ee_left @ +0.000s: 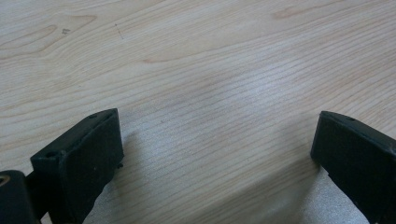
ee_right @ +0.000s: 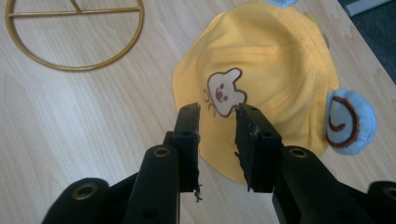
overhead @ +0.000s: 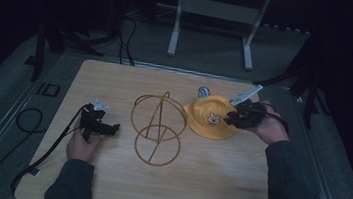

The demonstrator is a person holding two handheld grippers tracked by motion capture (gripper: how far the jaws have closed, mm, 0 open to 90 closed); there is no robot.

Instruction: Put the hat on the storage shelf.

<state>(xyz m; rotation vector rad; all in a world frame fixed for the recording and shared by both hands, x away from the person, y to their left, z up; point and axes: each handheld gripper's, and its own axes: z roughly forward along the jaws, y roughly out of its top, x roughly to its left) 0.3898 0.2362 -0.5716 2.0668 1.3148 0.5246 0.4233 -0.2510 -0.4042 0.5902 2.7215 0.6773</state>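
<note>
Right gripper (ee_right: 217, 119) sits at the brim of the yellow fabric bucket hat (ee_right: 266, 70) with a cartoon animal patch on the front and pale blue ears with brown spirals; jaws narrow, a slim gap between the pads, and whether they pinch any brim fabric can't be told. In the high view the hat (overhead: 211, 114) lies on the light wooden table (overhead: 205, 183) right of centre, the right gripper (overhead: 233, 117) touching its right edge. Gold wire hat stand (overhead: 157, 127) with round rings stands just left of the hat, near but apart. Left gripper (overhead: 111, 128) rests at the table's left side, well apart from the hat; its jaws (ee_left: 215, 154) stand wide over bare wood, nothing between.
</note>
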